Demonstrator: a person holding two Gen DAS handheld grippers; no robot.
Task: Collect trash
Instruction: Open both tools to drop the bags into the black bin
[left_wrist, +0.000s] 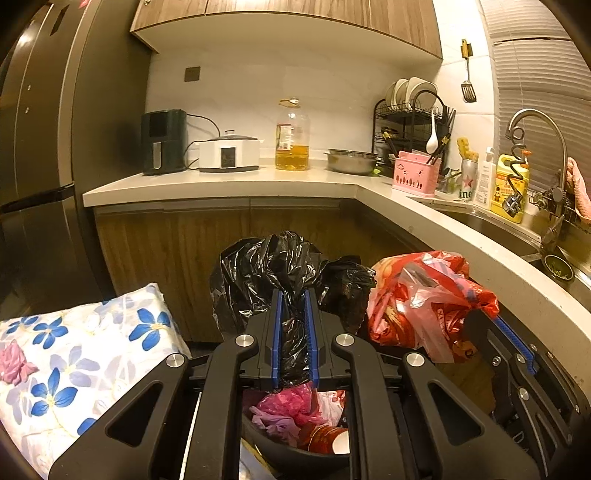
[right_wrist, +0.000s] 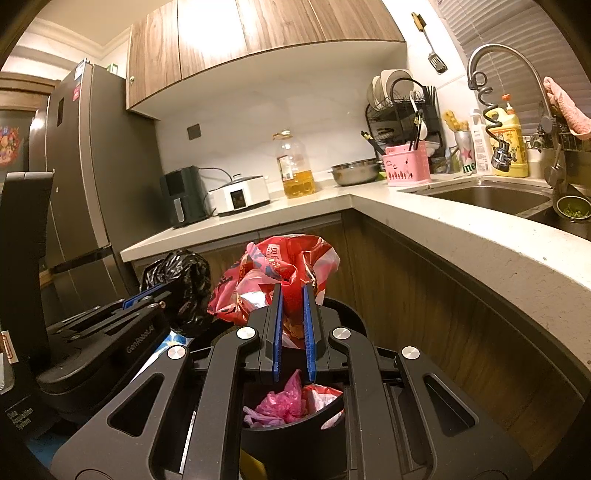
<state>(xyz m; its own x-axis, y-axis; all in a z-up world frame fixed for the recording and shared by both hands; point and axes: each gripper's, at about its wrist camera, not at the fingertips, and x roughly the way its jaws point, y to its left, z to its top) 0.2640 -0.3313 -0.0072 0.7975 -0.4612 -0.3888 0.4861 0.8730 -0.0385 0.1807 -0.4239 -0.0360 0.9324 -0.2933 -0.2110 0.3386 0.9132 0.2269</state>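
Trash here is bagged in two bundles held above a round black bin (right_wrist: 332, 413) that stands on the floor in the inner corner of the L-shaped worktop (left_wrist: 221, 184), and the bin holds more of it: crumpled pink plastic (right_wrist: 284, 402) and red-printed packaging. Largest in sight is the dark fridge (right_wrist: 92, 192) standing at the worktop's left end, with wood-fronted cupboards above and below the counter. A cloth with blue flowers (left_wrist: 74, 354) lies to the left of the bin. The black trash bag (left_wrist: 273, 273) is bunched up, and the left gripper (left_wrist: 295, 314) has its jaws drawn narrow on the bag's gathered neck, the blue pads pressing the plastic from both sides. Just beside it to the right, the red trash bag (right_wrist: 280, 273), with clear film hanging from it, is pinched the same way in the right gripper (right_wrist: 293, 310), jaws narrow on red plastic. The two bags touch or nearly touch. Along the worktop's back edge stand a dark air fryer (left_wrist: 164, 142), a white cooker (left_wrist: 229, 153), an oil bottle (left_wrist: 291, 136), a steel bowl (left_wrist: 351, 160) and a dish rack (left_wrist: 413, 118); a pink caddy (left_wrist: 417, 175) sits at the back corner, near the sink (right_wrist: 480, 199) and its tap (right_wrist: 509, 74).
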